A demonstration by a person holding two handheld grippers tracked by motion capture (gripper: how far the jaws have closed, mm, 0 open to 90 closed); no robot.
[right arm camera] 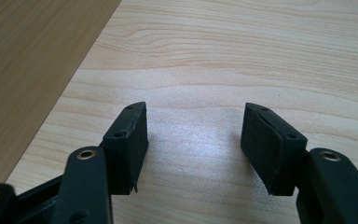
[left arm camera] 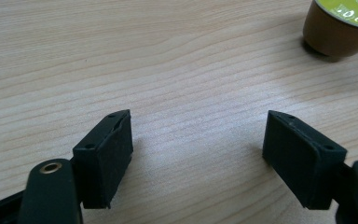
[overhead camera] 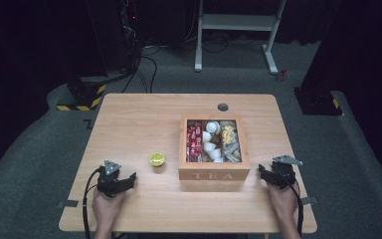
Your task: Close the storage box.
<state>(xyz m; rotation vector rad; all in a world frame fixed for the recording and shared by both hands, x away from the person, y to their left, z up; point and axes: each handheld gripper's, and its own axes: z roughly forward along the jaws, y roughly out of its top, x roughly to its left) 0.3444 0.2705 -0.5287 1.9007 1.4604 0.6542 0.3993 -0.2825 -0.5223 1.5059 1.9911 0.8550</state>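
Both of the person's forearms come in over the near edge of the table (overhead camera: 129, 119), hands low and wrists level. The left gripper (overhead camera: 129, 180) rests near the left corner, jaws spread wide with bare wood between them. The coffee capsule (overhead camera: 157, 159), green-lidded, stands upright just ahead of it and to its right, untouched. The right gripper (overhead camera: 264, 173) sits by the right edge, jaws wide and holding nothing, the wooden tea box (overhead camera: 214, 174) just to its left.
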